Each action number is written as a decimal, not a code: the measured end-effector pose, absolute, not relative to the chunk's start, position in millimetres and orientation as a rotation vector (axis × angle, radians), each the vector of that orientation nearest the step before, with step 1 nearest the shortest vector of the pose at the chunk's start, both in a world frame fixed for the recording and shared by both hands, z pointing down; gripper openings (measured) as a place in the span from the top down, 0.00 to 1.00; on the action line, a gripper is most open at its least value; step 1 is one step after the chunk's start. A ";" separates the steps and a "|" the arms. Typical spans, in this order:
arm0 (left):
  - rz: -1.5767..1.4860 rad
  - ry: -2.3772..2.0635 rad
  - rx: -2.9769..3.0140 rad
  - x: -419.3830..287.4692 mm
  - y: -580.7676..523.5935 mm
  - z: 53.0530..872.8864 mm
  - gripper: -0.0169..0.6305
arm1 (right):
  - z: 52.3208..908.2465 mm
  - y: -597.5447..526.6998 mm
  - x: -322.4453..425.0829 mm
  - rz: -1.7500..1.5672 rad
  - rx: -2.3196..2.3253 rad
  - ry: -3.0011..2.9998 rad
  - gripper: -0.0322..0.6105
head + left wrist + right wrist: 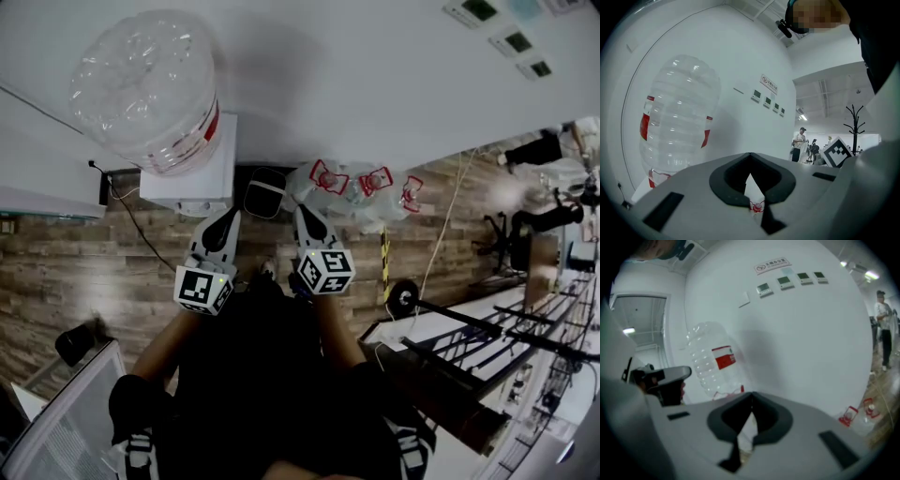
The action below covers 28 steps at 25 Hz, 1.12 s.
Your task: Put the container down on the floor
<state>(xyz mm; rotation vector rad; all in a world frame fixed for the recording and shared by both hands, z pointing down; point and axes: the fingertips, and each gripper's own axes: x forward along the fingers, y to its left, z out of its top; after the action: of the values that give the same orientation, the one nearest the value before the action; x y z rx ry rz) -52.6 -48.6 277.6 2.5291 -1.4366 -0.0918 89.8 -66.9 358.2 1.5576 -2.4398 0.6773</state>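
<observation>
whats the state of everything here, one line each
water jug: upside down on the water dispenser, looks empty
water dispenser: upright against the wall
clear containers: lying on the floor by the wall, not held
left gripper: shut, nothing in it
right gripper: shut, nothing in it

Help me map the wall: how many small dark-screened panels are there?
4 small dark-screened panels in one row on the white wall: first, second, third, fourth. None seems hidden.
</observation>
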 end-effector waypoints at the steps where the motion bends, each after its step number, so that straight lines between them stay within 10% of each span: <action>1: -0.095 -1.436 2.538 -53.9 -47.4 274.9 0.93 | 353.7 -62.5 90.0 0.667 1.571 -2.437 0.90; 28: -0.136 -1.433 2.526 -68.7 -32.0 274.2 0.93 | 322.6 -11.5 64.2 0.599 1.647 -2.486 0.90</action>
<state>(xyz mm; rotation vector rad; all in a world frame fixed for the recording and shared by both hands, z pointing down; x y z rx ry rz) -68.7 -32.0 274.2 2.5263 -1.4334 -0.1357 64.2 -11.5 322.6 1.6472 -2.4859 0.5990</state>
